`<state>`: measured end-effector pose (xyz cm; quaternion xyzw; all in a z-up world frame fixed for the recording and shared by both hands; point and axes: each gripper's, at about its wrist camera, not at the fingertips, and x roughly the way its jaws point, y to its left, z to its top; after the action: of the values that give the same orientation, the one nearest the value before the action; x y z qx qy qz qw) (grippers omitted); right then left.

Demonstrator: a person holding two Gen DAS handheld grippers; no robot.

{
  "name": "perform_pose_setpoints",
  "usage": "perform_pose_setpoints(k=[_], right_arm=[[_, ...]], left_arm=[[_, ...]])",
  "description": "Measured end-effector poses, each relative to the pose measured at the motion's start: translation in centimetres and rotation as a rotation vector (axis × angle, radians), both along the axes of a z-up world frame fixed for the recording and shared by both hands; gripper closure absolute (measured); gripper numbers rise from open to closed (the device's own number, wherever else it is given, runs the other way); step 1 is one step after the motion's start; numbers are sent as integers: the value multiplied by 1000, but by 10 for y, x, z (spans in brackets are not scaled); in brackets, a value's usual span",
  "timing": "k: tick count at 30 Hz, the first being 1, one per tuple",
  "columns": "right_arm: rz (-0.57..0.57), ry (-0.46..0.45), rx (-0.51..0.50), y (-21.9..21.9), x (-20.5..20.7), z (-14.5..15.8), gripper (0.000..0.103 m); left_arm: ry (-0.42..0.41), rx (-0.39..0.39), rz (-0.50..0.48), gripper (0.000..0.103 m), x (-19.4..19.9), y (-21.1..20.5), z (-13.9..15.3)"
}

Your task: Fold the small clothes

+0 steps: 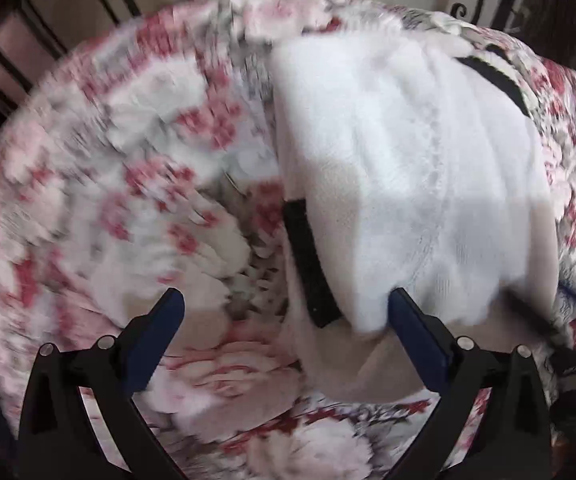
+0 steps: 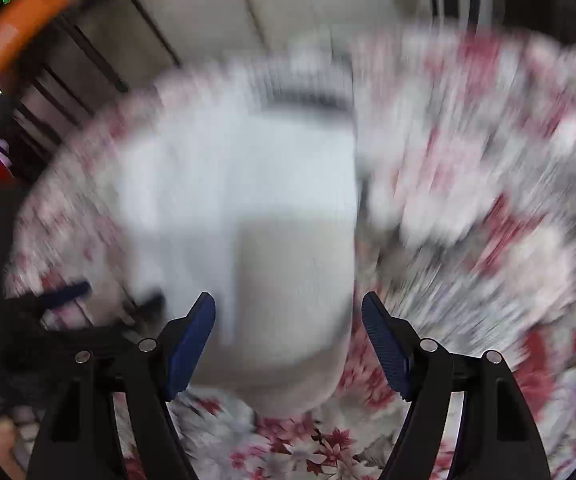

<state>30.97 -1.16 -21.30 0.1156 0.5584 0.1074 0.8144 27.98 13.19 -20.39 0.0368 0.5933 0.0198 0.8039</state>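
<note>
Both grippers empty over a white garment on the floral blanket.

The white garment (image 1: 407,184) lies flat on the floral blanket (image 1: 128,160), ready for folding; left gripper (image 1: 284,304) and right gripper (image 2: 288,308) hover at its near edge, fingers spread apart.

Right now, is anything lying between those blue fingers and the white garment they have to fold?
Nothing visible. The white garment lies bare on the floral blanket, the left gripper open at its near edge and the right gripper open above it.

Left gripper (image 1: 284,312) and right gripper (image 2: 288,316) — jaws spread wide, seemingly holding nothing
</note>
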Motion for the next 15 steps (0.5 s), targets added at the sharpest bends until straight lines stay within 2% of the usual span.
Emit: perform_pose_setpoints(k=[1, 3, 6, 8, 12, 13, 14, 15], right_arm=[[-30, 58, 76, -8, 3, -20, 10], [-52, 50, 123, -13, 4, -24, 7], [-13, 53, 57, -1, 5, -16, 4], [-30, 37, 34, -2, 0, -8, 4], [-97, -49, 78, -26, -15, 29, 6], [-107, -71, 60, -31, -20, 36, 8], [-118, -91, 30, -36, -27, 42, 21], [-119, -95, 13, -38, -31, 43, 40]], left_arm=[[18, -24, 14, 4, 2, 4, -2], [42, -75, 27, 4, 6, 10, -2], [62, -136, 72, 4, 8, 21, 0], [61, -152, 91, 4, 8, 26, 8], [-71, -47, 92, 4, 5, 27, 44], [-93, -37, 90, 4, 5, 26, 50], [-102, -35, 85, 4, 5, 24, 52], [-93, -20, 72, 4, 7, 21, 49]])
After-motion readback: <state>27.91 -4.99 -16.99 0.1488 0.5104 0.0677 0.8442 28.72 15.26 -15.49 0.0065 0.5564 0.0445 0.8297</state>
